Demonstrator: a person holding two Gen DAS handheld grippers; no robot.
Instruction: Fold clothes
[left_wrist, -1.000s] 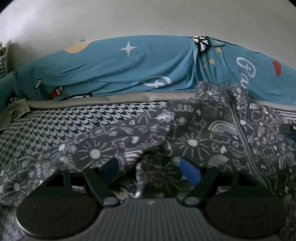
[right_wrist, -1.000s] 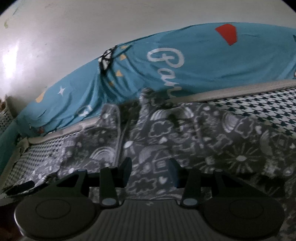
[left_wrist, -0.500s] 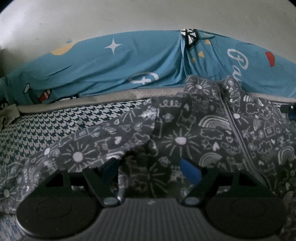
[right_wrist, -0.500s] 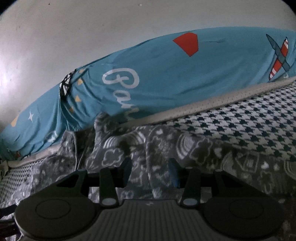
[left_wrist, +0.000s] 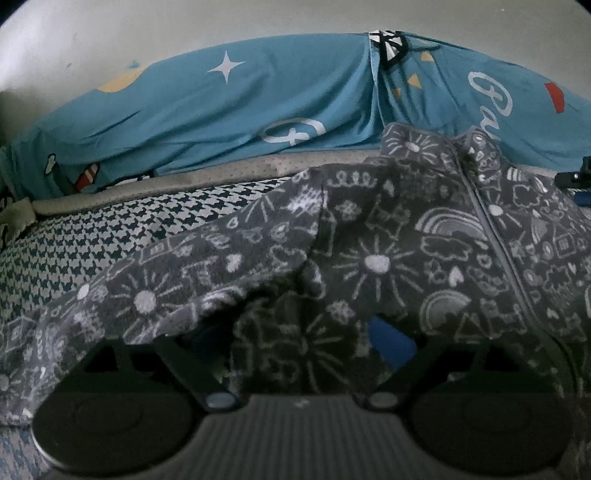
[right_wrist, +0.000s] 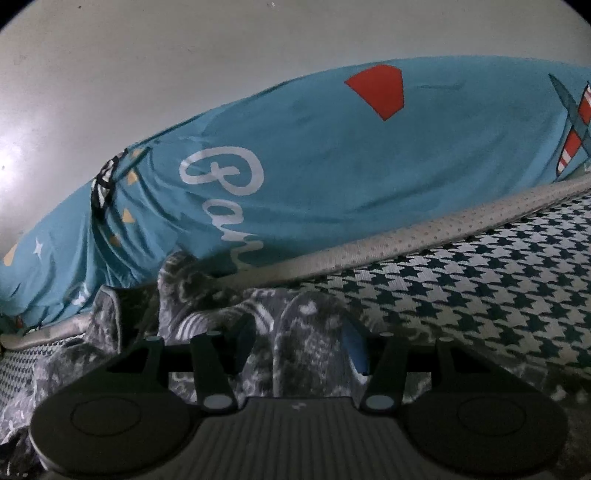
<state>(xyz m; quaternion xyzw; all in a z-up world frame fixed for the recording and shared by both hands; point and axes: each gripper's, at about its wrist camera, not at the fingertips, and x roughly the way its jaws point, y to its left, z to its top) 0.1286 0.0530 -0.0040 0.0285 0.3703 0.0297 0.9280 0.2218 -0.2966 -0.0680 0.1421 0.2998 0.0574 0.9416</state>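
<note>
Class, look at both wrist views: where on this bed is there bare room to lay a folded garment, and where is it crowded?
Bare houndstooth cover lies right of the grey patterned jacket, bordered behind by the pale mattress edge and the blue printed sheet. A second bare patch lies left of the jacket's sleeve. The middle is crowded: jacket cloth bunches between both grippers' opening jaws.

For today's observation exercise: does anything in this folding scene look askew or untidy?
Yes. The grey doodle-print zip garment lies rumpled on the houndstooth cover: its collar stands bunched against the blue printed sheet, and one sleeve trails out sideways. Nothing looks damaged.
</note>
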